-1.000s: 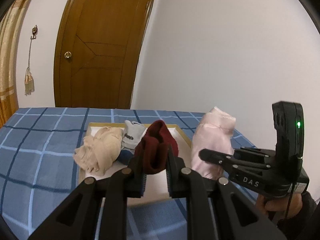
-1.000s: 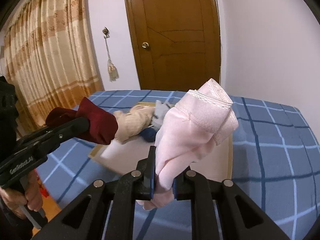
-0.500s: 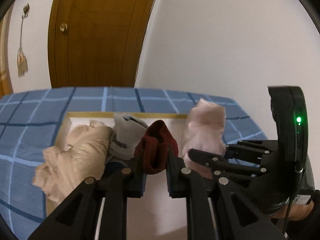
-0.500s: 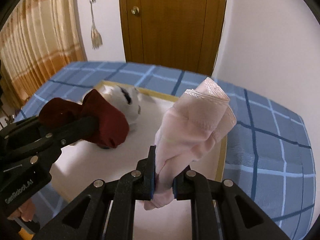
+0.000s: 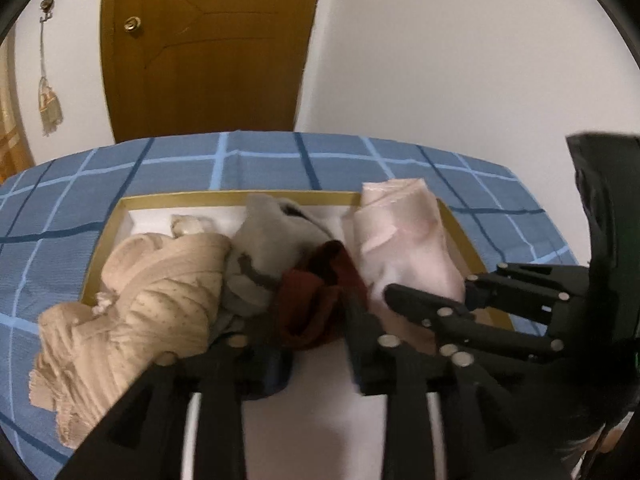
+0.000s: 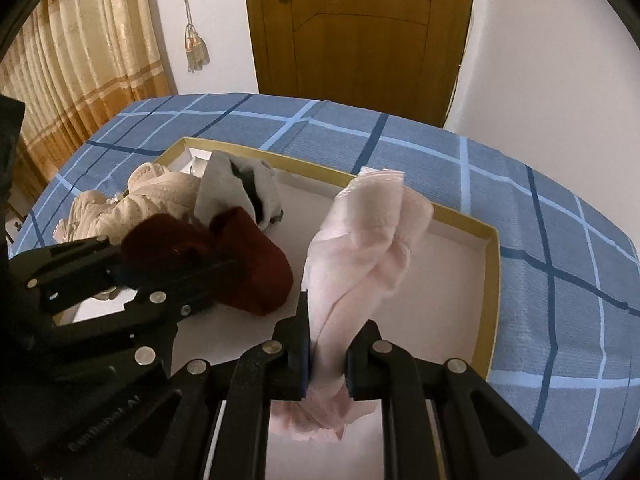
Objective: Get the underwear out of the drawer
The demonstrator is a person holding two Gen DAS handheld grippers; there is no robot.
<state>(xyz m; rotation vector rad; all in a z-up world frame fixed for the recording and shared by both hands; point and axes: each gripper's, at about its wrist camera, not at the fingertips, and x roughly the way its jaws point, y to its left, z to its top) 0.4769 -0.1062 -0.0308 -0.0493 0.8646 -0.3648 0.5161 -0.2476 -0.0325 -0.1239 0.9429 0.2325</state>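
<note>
A soft pink garment (image 6: pixel 360 240), crumpled into an upright roll, is clamped in the right tongs (image 6: pixel 326 356) above the shallow, gold-rimmed white drawer (image 6: pixel 490 280). The left tongs (image 5: pixel 316 344) have just been opening; a bunched maroon garment (image 5: pixel 316 304) lies between them, unpinched.

Both wrist views look steeply down, close, sharing the drawer (image 5: pixel 120 216).
</note>
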